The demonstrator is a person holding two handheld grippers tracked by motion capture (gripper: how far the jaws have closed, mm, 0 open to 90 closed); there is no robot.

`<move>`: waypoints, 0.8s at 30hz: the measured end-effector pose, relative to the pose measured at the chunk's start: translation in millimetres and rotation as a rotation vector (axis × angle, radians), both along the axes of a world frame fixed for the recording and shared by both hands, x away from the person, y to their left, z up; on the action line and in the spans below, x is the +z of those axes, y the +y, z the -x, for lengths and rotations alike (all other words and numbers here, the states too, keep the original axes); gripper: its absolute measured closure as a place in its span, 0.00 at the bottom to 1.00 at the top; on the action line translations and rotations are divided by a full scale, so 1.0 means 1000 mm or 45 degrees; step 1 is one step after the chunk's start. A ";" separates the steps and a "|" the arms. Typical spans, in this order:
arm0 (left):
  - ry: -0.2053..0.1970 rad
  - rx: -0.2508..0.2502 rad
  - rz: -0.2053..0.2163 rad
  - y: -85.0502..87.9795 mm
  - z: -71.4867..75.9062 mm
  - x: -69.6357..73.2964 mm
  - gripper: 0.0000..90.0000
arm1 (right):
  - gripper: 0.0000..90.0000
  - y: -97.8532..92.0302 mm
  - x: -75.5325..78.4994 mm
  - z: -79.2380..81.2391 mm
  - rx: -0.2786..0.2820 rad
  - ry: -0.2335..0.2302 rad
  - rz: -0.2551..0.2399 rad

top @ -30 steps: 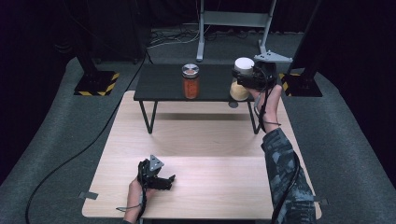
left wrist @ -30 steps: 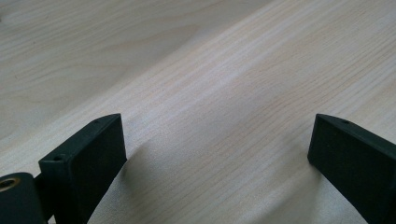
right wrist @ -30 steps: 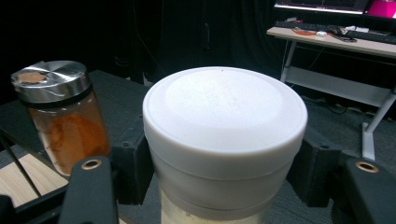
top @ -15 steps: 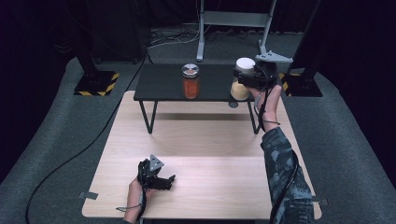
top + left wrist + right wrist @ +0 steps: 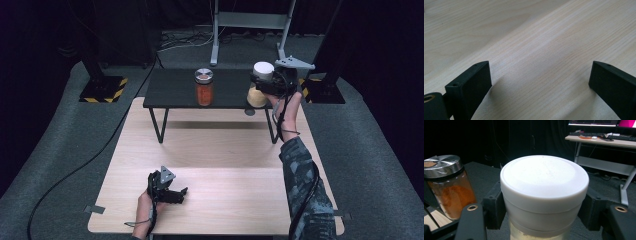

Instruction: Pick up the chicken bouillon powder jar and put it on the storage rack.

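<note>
A jar with a white lid (image 5: 261, 82) and pale contents is at the right end of a small black table (image 5: 175, 92). My right gripper (image 5: 272, 82) is shut on it just under the lid; in the right gripper view the white-lidded jar (image 5: 544, 192) sits between both jaws. A second jar (image 5: 203, 87) with orange powder and a metal lid stands at the middle of the black table, left of the held jar, also seen as the orange jar (image 5: 447, 187). My left gripper (image 5: 182, 194) rests low over the wooden table (image 5: 225, 200), open with nothing between its jaws.
The black table stands on thin legs at the far edge of the wooden table. Grey carpet surrounds both. A black-and-yellow striped base (image 5: 102, 89) is at the far left, a metal stand (image 5: 250, 22) behind, and a desk (image 5: 604, 141) with a monitor farther back.
</note>
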State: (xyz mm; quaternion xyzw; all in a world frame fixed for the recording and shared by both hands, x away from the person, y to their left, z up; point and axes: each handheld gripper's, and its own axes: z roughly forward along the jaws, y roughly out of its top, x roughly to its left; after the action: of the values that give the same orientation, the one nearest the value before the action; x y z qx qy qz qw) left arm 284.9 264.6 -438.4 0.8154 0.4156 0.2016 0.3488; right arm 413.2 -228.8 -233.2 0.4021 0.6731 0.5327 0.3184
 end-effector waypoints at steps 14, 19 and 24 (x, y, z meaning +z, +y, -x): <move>-0.001 0.001 -0.002 0.000 0.000 0.000 0.04 | 0.10 -0.006 0.017 0.003 0.018 0.160 0.049; -0.003 0.005 -0.003 -0.001 0.000 0.000 0.04 | 0.04 -0.011 0.015 0.021 0.018 0.180 0.066; -0.004 0.009 -0.004 -0.001 0.001 0.000 0.04 | 0.01 -0.024 -0.003 0.042 0.032 0.207 0.054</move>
State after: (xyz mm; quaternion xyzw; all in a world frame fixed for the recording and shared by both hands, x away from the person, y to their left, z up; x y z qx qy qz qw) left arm 284.0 263.7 -438.4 0.8143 0.4175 0.2048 0.3475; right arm 370.9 -253.2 -236.3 0.4286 0.7130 0.4878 0.2644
